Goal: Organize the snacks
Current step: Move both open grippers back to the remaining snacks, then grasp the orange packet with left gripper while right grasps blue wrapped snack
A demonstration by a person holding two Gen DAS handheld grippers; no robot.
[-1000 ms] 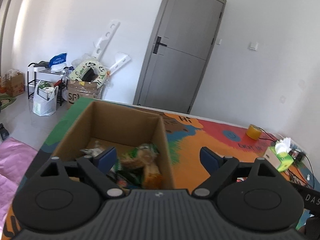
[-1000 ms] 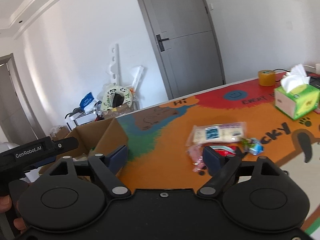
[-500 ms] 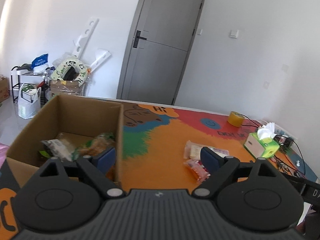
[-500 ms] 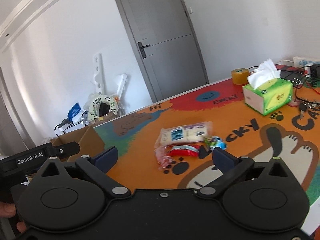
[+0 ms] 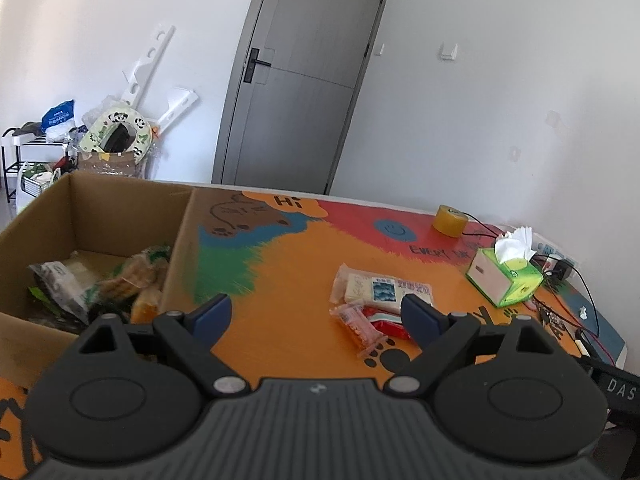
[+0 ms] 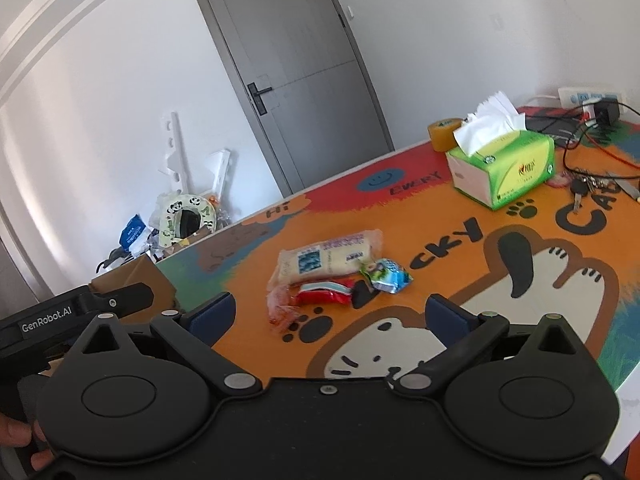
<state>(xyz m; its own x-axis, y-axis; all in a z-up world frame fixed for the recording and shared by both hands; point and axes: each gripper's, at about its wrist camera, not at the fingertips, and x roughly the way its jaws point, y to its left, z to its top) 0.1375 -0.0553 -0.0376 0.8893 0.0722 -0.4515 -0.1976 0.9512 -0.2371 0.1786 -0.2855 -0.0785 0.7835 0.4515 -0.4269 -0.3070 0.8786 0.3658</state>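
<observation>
Cartoon-print table, cardboard box, snack packets, tissue box, tape roll

The table mat carries most of the lettering: "Hi" on an orange patch near its far edge, "EVERY" in black beside a blue smiley, and large black letters reading "CKY" (the start is hidden) plus "CA" at the right edge. The left gripper's body bears "GenRobot.AI". Print on the snack packets is too small to read.
</observation>
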